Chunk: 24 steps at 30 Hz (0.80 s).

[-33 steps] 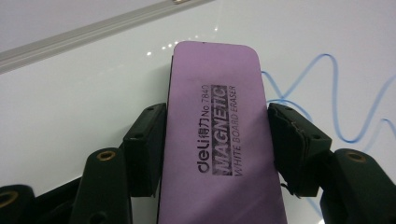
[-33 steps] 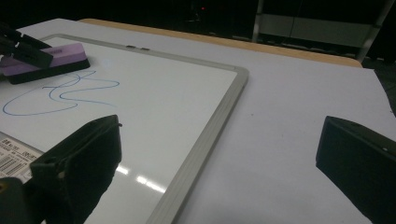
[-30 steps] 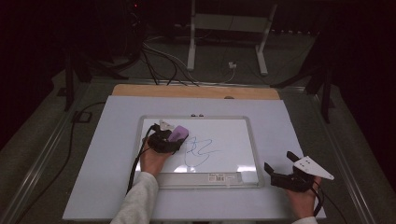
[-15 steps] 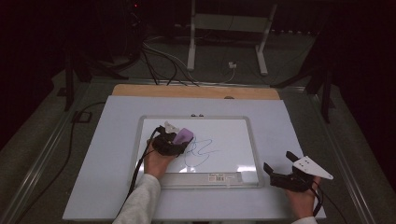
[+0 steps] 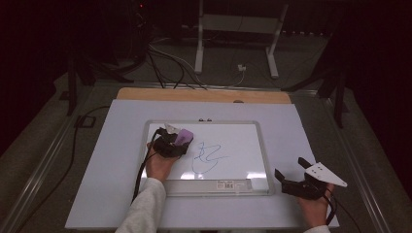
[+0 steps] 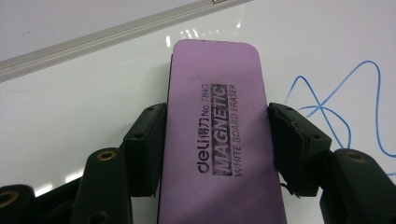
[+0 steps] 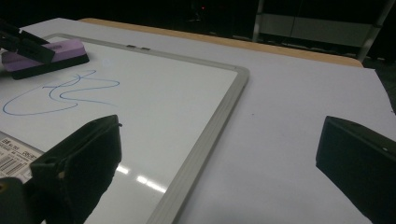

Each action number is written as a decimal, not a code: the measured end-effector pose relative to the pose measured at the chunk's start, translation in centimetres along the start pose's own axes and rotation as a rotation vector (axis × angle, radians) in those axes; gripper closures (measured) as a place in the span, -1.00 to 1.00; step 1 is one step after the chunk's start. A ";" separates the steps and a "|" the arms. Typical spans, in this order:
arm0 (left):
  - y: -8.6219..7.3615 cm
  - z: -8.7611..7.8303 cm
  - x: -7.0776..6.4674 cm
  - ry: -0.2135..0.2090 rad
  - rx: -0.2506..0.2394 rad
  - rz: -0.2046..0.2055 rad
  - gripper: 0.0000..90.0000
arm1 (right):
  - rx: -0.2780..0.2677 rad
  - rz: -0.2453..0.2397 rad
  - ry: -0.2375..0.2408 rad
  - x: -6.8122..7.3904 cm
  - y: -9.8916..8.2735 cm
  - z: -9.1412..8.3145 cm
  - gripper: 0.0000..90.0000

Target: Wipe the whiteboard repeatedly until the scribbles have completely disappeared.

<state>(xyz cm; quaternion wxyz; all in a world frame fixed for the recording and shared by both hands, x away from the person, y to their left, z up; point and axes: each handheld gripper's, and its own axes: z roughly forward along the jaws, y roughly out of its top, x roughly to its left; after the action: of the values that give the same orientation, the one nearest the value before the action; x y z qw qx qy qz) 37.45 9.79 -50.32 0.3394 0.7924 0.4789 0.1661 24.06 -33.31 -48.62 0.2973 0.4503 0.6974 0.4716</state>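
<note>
Eraser: a purple (image 6: 217, 135) rounded-corner slab with a matte foam-like top and a black underside, printed "deli MAGNETIC WHITE BOARD ERASER"; it lies flat on the board in the left part of the writing surface, at about 9 o'clock from the board's middle.
Left gripper (image 5: 171, 143): black plastic jaws closed on the eraser's two long sides, one pad on each, with the eraser's far end reaching past the jaw tips toward 12 o'clock in the left gripper view.
Whiteboard (image 5: 262, 145): glossy white rectangle with a pale grey metal-look frame and rounded corners, a barcode label on its near edge; lamp glare on its surface.
Scribble (image 5: 208, 157): thin blue looping line near the board's middle, just beside the eraser at its 3 o'clock in the high view.
Right gripper (image 5: 296, 180): jaws spread wide with nothing between them, resting over the table at the board's 4 o'clock, well apart from the eraser.
Table (image 5: 111, 165): smooth pale sheet over a wooden top, whose wood strip shows at 12 o'clock.
</note>
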 end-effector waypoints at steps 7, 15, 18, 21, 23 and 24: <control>0.0 0.0 -1.9 -0.034 0.008 0.048 -0.07 | 0.000 0.000 -0.001 0.0 0.0 0.0 -0.98; 0.1 0.1 -2.1 -0.033 0.005 0.074 -0.07 | -0.001 0.002 -0.001 0.0 0.0 -0.1 -0.98; 0.3 0.2 -1.5 0.004 0.004 0.055 -0.07 | -0.002 0.003 -0.002 -0.1 0.0 -0.1 -0.98; 0.4 0.3 -0.7 0.028 0.001 0.022 -0.07 | -0.003 0.003 -0.003 -0.1 0.0 -0.1 -0.98; 0.5 0.4 -0.4 0.024 0.000 0.006 -0.07 | -0.001 0.004 -0.002 -0.1 0.0 -0.1 -0.98; 0.5 0.5 -0.4 0.025 -0.002 0.004 -0.07 | 0.000 0.004 -0.002 -0.1 0.0 -0.1 -0.98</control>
<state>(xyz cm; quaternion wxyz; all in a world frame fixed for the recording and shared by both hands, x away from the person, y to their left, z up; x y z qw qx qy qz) 37.86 9.10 -50.31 0.3337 0.7909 0.4814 0.1771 24.03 -33.43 -48.59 0.2972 0.4520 0.6962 0.4719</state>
